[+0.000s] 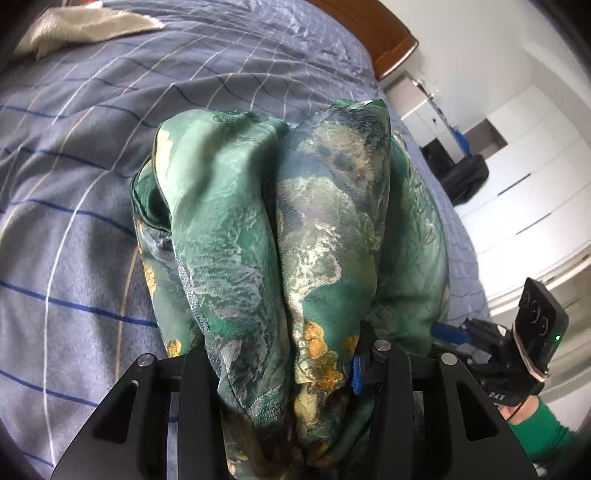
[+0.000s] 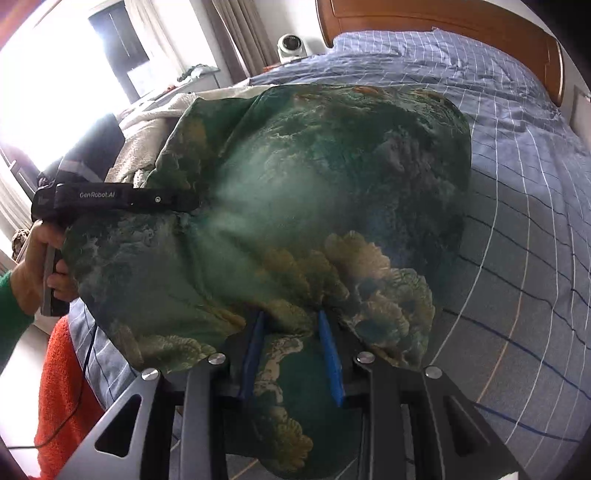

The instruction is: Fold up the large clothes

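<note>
Over a bed spread with a blue-grey checked cover point(image 2: 517, 184), we hold one large green silky garment with a mottled pale and gold pattern point(image 2: 314, 192), gathered in folds and hanging between our two black hand-held tongs. The left tongs point(image 1: 288, 373) are clamped on a thick bunch of the cloth, which fills the gap between their fingers; one blue pad point(image 1: 356, 374) shows at the right finger. The right tongs point(image 2: 291, 354) have cloth lying between their two blue pads point(image 2: 330, 362), but we cannot tell whether the pads press on it. From the right wrist view the left tongs point(image 2: 192, 210) bite the garment's far side, a hand point(image 2: 40, 266) in a green sleeve behind them.

The bed lies open to the right of the garment as far as one curved brown wooden headboard point(image 2: 443, 22). On the window side, a cream fleece blanket point(image 2: 147, 125) crowds the bed's edge. One orange towel-like cloth point(image 2: 62, 387) hangs below the near edge. White cupboards point(image 1: 535, 192) stand beyond the bed's other side.
</note>
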